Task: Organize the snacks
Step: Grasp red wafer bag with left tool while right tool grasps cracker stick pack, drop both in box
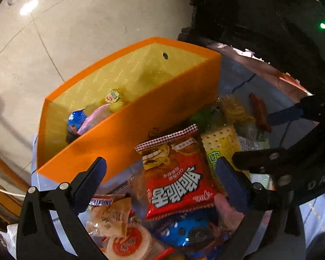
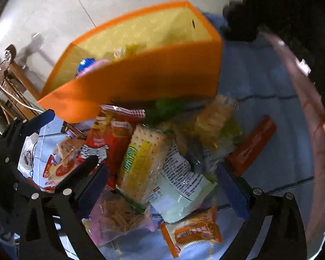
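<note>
An orange box with a yellow inside stands at the back of a blue cloth. A blue, a pink and a yellow packet lie in it. In front of it is a heap of snacks. My left gripper is open and hangs over a red crisp packet, not touching it. My right gripper is open above a cracker pack and a white printed packet. Neither holds anything. An orange-brown bar lies apart to the right. The orange box is blurred in the right wrist view.
Round cakes, a blue packet, a pink bag and an orange noodle packet lie near the front. Wooden furniture stands left, off the table. Pale floor tiles lie beyond; dark clothing fills the upper right.
</note>
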Motion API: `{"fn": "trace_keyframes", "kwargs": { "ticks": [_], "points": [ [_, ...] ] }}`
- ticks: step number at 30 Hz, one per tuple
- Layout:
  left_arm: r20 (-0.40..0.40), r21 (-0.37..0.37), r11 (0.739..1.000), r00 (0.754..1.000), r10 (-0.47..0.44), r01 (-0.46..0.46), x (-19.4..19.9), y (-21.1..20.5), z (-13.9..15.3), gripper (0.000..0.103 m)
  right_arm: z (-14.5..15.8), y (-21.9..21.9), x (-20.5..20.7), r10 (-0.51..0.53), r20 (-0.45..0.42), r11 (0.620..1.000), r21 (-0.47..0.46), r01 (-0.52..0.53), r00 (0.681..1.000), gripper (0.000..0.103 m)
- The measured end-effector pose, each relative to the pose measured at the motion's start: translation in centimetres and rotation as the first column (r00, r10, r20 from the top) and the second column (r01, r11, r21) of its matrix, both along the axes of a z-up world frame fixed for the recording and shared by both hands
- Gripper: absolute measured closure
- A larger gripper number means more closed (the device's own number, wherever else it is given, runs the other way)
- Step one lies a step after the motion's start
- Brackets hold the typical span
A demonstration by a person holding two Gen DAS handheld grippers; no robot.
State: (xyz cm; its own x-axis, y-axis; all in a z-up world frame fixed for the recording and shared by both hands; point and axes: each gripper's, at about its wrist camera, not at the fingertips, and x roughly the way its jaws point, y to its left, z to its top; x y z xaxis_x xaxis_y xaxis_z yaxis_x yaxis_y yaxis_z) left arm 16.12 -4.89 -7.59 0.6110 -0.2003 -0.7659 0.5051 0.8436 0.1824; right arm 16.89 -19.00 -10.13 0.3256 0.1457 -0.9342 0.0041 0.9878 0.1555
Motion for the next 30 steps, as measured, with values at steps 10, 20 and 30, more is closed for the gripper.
{"fn": "trace_keyframes", "kwargs": {
  "ticks": [10, 20, 30],
  "points": [
    [-0.032, 0.098, 0.992, 0.996, 0.086, -0.083, 2.7, 1.7, -3.3, 0.004, -3.0, 0.8, 1.4, -0.076, -0.049, 0.994, -0.084, 0.072, 0.996, 0.004],
    [-0.066, 0.079, 0.989, 0.989, 0.130, -0.125, 3.6, 3.5, -3.5, 0.005, -5.1, 3.9, 2.1, -0.087, -0.059, 0.995, -0.059, 0.083, 0.994, 0.005],
    [-0.133, -0.084, 0.992, 0.987, 0.087, -0.098, 2.1, 2.6, -2.9, 0.103, -1.4, 4.6, 1.0, -0.030, 0.029, 0.999, 0.017, 0.029, 0.999, 0.077]
  ]
}}
